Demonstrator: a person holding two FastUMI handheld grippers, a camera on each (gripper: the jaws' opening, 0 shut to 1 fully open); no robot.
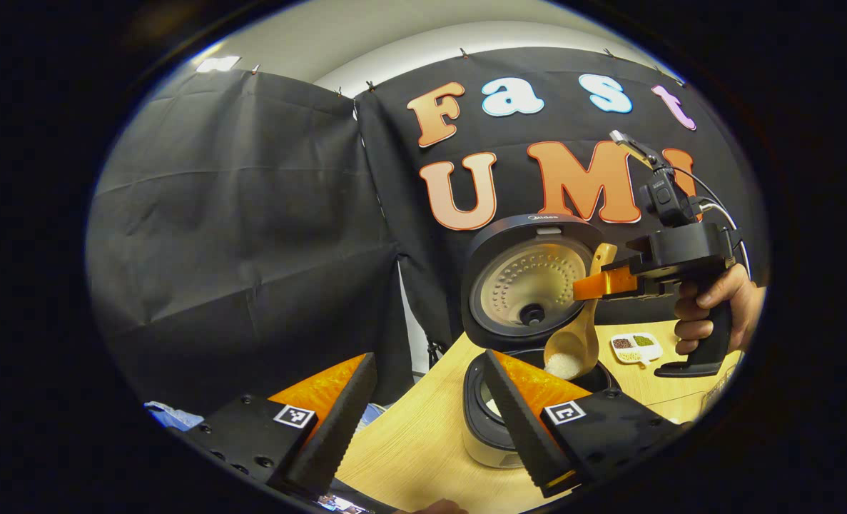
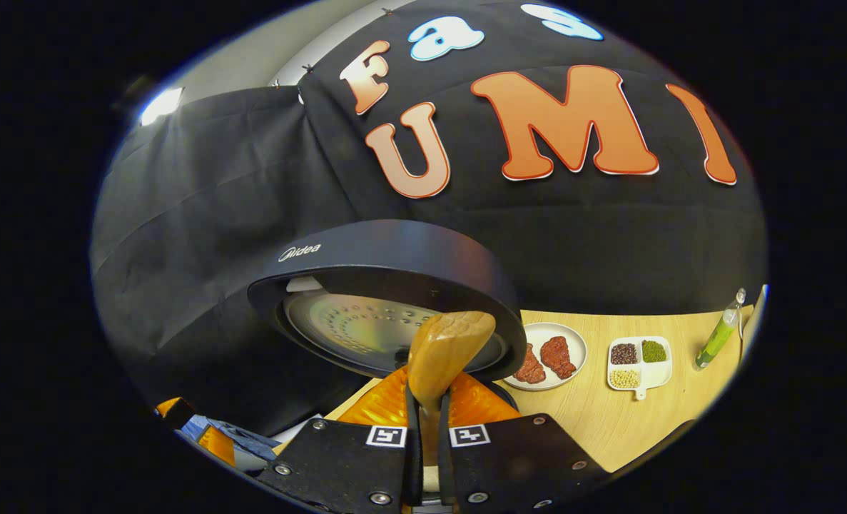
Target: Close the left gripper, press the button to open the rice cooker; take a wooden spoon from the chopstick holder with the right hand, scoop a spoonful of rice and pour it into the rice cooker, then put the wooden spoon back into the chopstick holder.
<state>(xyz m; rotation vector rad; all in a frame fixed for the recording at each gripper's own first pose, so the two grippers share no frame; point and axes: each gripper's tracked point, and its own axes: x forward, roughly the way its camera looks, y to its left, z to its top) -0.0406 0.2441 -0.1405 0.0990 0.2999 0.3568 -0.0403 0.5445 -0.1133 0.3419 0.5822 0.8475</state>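
Cooker (image 1: 498, 421) is standing open on the wooden table (image 1: 409, 450), its lid (image 1: 530, 285) tipped upright so the perforated inner plate is facing the room. Beyond it a plate of red meat pieces (image 2: 546, 355) and a small divided dish of beans (image 2: 638, 363) are lying well apart from the pot.

The wooden spoon (image 1: 576, 343) is hanging bowl-down over the pot's mouth, white rice sitting in the bowl. It looks stiff and light, smooth enough to twist if held loosely, and the loose grains will spill at any tilt; the flat of the handle, high up, seems the sensible place to hold it.

The right gripper (image 1: 612, 282) is clamping that handle between both fingers, a hand (image 1: 708, 307) wrapped round its grip, the tool held level beside the lid. In the right gripper view the handle's rounded end is poking up between the closed fingers.

The left gripper (image 1: 423, 421) is waiting nearer me, fingers spread wide and holding nothing, one tip in front of the cooker's rim
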